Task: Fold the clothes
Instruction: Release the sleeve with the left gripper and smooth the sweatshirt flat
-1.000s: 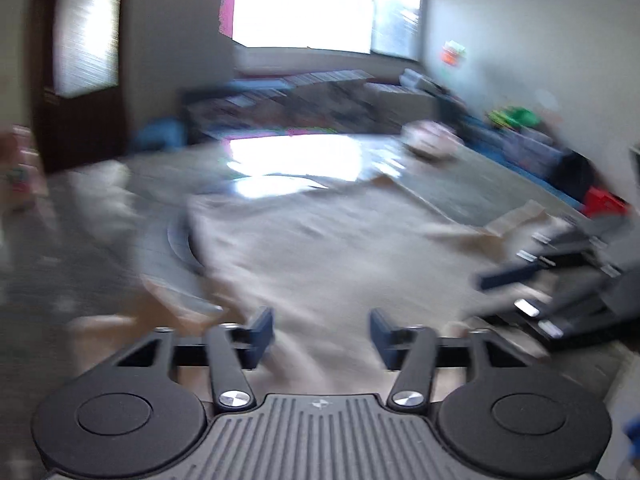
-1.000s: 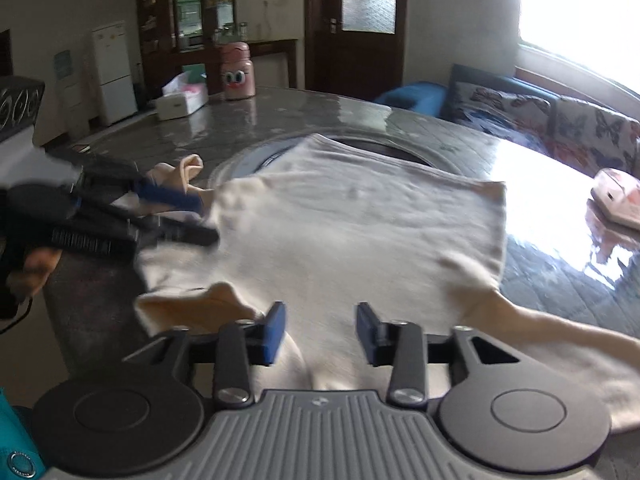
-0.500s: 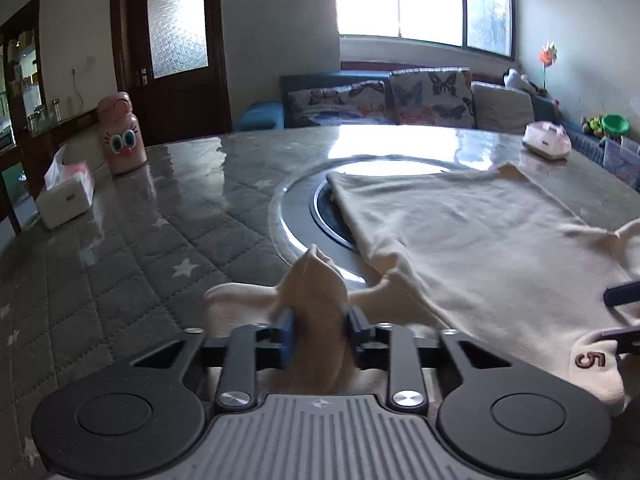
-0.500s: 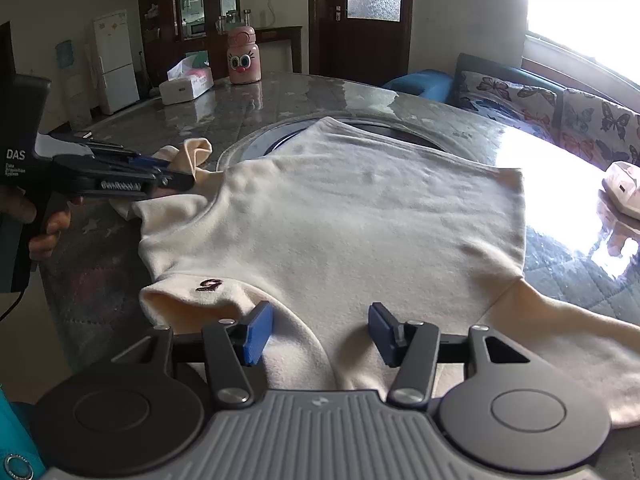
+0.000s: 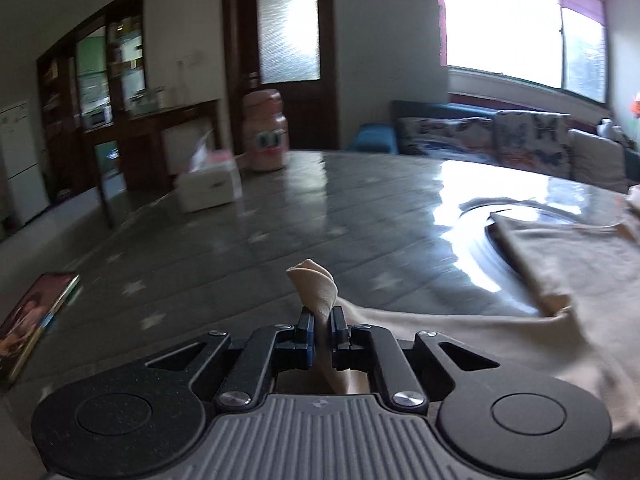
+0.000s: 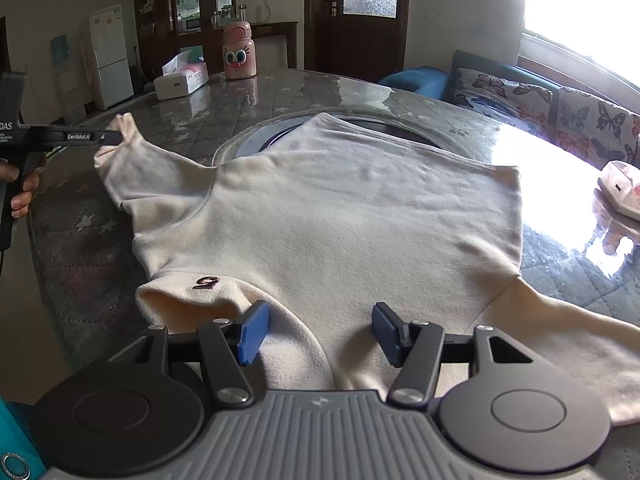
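Since the earlier frames, we noted the left sleeve (image 6: pixel 120 152) had been drawn out straight toward the left edge of the right wrist view, where before it lay bunched beside the body of the cream shirt (image 6: pixel 340 216). The shirt lay flat on the grey table (image 6: pixel 280 92), filling the centre of that view, its collar (image 6: pixel 192 292) at lower left and its hem over the round inset at upper centre. The right sleeve (image 6: pixel 560 340) trailed off to the lower right.

The left gripper (image 5: pixel 320 320) was clamped tight on the cuff, a tuft of cloth standing up above its pads in the lower middle of the left wrist view. The right gripper (image 6: pixel 316 332) had nothing between its pads; its jaws were opening, poised over the shoulder area near the collar, and we could not tell whether they touched the cloth.

Risks we judged from here:
- Only the cuff tip was pinched, so a quick pull could slip it free.
- With nothing pinning the body, carrying the sleeve across could drag the whole shirt and skew the fold.
- The tissue box (image 6: pixel 180 80) and pink bottle (image 6: pixel 238 52) stood well apart at upper left; a wide swing of the left gripper could reach them.
- Glare at right hid part of the edge.
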The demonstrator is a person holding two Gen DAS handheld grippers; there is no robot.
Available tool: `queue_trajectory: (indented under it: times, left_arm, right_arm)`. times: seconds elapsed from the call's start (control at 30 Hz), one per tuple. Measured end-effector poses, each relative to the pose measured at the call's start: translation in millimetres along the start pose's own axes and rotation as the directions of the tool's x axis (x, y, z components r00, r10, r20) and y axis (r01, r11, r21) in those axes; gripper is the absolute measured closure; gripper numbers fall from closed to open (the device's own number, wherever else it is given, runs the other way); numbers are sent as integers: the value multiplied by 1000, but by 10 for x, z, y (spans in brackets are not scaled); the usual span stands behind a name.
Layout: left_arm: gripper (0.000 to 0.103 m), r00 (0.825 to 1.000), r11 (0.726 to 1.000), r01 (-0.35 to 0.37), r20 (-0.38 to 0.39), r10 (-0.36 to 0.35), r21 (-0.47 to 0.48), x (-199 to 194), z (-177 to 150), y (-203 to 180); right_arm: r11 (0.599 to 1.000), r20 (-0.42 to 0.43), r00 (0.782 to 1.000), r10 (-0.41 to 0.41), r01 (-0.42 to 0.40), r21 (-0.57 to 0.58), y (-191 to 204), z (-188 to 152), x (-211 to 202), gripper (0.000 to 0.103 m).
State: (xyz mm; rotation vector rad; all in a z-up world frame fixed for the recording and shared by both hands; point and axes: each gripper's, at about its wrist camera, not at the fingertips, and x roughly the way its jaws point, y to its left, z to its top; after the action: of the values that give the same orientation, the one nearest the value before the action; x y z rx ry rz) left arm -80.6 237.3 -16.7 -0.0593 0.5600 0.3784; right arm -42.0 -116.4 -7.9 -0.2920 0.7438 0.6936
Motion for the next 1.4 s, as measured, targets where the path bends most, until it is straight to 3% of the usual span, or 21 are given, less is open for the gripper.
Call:
queue_trajectory:
  times: [0.27,0.4,0.63,0.73,0.83,0.97,1.3,1.4]
  left_arm:
    - [92,1000,998,-27,1,27,48,177,-13,-1]
    - [81,997,996,-72,5,72,44,235,26,55]
    - [73,989,988,-147,12,148,-36,126,100,273]
    - [73,994,993,-101,40,104,-56,-41,114,236]
    - [73,998,1000,-4,69,6,-21,-178,98,68]
    - [74,992,992,122,35,-122,19,-92,96,-142]
    - [81,993,993,108,-43,-110,-44,458,195,17]
    - [81,997,997,63,-39,-65,-47,521,224,122]
  right_arm:
    - [1000,-9,1000,-9,9,-4,-3,8,10,40]
    - [1000,-11,1000,-8,8,-2,-11,2,6,39]
    - [1000,-9,1000,-9,9,-6,-8,-3,-2,37]
    - [1000,-7,1000,-10,10,-5,-5,-7,-2,37]
    - [1000,-6,1000,-12,12,-4,3,-5,-3,37]
    - [1000,-7,1000,-15,15,-7,11,-1,-3,37]
    - [1000,-6,1000,-20,20,8,-5,-21,-8,32]
    - [1000,-6,1000,-18,18,6,-6,-22,-2,32]
